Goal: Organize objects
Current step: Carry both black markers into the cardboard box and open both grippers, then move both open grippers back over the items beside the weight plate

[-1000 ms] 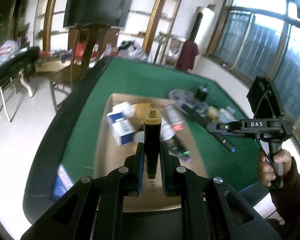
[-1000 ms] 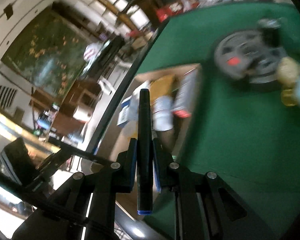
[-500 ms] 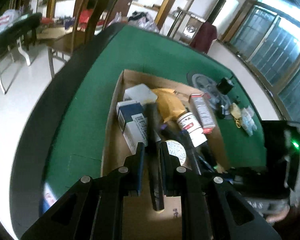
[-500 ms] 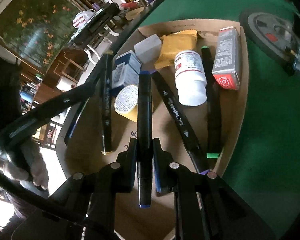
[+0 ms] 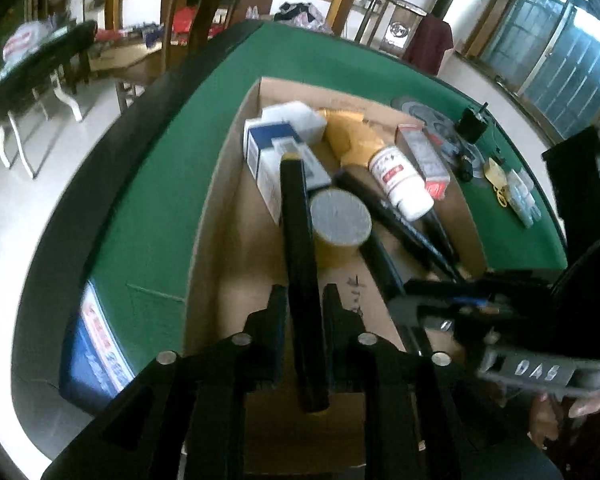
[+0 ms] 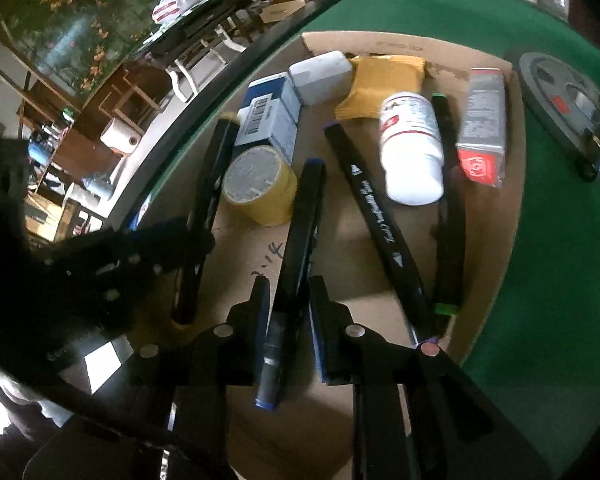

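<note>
While both markers lay low inside the box, the scene read like this:

Yellow-capped marker point(image 5: 300, 264): lay lengthwise in the cardboard box point(image 5: 228, 216), just beside the tape roll point(image 5: 340, 220), its cap near the blue-and-white carton point(image 5: 268, 152).
Left gripper point(image 5: 303, 300): jaws slightly apart, gaps showing on both sides of the marker; it looked released.
Blue-capped marker point(image 6: 300, 232): rested on the box floor between the tape roll and the purple-tipped marker point(image 6: 374, 220).
Right gripper point(image 6: 286, 292): jaws parted around the barrel, apparently not gripping.
Why so: probably laid parallel to keep pens together.
Neighbours: white bottle point(image 6: 412, 148), red-ended carton point(image 6: 482, 120), green table point(image 6: 560, 260).
</note>
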`<state>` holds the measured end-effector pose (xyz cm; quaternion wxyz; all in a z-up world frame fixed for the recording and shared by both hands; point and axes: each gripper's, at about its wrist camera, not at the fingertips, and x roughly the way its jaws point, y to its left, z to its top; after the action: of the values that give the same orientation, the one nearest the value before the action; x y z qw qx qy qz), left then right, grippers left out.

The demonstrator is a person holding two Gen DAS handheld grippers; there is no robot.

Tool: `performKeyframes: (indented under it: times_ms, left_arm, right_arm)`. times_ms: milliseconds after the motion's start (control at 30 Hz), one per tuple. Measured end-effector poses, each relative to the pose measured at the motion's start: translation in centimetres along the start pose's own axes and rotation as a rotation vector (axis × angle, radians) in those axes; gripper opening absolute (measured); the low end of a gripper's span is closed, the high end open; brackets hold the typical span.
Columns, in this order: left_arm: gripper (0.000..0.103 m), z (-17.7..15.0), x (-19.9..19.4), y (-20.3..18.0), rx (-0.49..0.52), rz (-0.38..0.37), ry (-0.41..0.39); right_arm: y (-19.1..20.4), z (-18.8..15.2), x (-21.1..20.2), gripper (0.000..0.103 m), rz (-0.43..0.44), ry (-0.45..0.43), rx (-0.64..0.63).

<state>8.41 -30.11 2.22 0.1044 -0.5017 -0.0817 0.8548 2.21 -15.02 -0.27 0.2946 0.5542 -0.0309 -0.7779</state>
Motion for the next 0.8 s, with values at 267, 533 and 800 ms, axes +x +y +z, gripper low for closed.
performKeyframes:
  times_ms: [267, 533, 800]
  left_arm:
    - [0.047, 0.2, 0.9, -1.2, 0.000, 0.113, 0.024]
    - [0.046, 1.4, 0.1, 0.3, -0.163, 0.173, -0.033]
    - [0.060, 2.5, -4.3, 1.5, -0.332, 0.175, -0.232]
  right_arm:
    - [-2.8, -0.3, -2.0, 0.038, 0.038, -0.087, 0.121]
    - [-3.7, -0.5, -3.5, 0.039, 0.091, -0.156, 0.186]
    - [-5.0, -0.4, -5.7, 0.039, 0.119, -0.243, 0.239]
